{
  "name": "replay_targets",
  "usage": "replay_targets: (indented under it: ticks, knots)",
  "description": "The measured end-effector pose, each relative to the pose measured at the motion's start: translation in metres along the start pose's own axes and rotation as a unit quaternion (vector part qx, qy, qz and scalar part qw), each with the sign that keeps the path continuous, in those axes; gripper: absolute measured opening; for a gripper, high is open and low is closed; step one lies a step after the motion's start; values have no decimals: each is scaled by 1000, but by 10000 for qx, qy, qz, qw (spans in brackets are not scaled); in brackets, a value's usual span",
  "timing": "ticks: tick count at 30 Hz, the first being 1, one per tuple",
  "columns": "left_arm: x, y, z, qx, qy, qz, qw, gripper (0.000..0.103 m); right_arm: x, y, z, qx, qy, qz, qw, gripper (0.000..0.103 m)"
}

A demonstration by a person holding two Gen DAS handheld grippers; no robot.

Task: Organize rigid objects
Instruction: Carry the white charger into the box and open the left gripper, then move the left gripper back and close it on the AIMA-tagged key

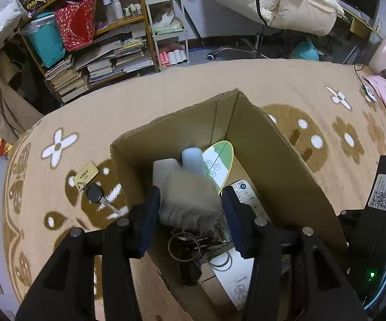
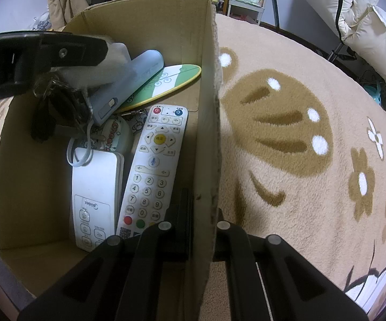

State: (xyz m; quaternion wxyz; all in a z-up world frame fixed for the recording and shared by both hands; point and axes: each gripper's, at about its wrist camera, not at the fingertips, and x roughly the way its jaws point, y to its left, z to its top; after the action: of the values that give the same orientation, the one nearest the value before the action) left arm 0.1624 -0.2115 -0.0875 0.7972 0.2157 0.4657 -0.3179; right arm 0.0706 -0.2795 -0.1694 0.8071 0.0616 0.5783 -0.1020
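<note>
The cardboard box on the flower-patterned blanket already holds several remotes. The left tongs hang over it, spread around a wrapped packet, keys dangling. The right tongs pinch the box's right wall. One key with tag lies outside, left, apparently left to collect.
</note>
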Motion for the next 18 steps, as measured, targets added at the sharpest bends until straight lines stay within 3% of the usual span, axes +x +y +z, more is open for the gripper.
replay_targets:
  ticks: [4, 10, 12, 14, 18]
  knots:
    - [-3, 2, 0, 5, -22, 52, 10000, 48, 0, -1, 1, 0, 4, -2, 10000, 7]
    - [-9, 5, 2, 11, -117, 77, 9999, 57, 2, 0, 2, 7, 12, -3, 10000, 7]
    - [-11, 7, 4, 10, -140, 41, 9999, 63, 2, 0, 2, 15, 15, 3, 10000, 7]
    - [-15, 9, 6, 10, -219, 94, 9997, 78, 1, 0, 2, 15, 15, 1, 10000, 7]
    - [-22, 17, 7, 83, -337, 181, 9992, 87, 1, 0, 2, 14, 20, 5, 10000, 7]
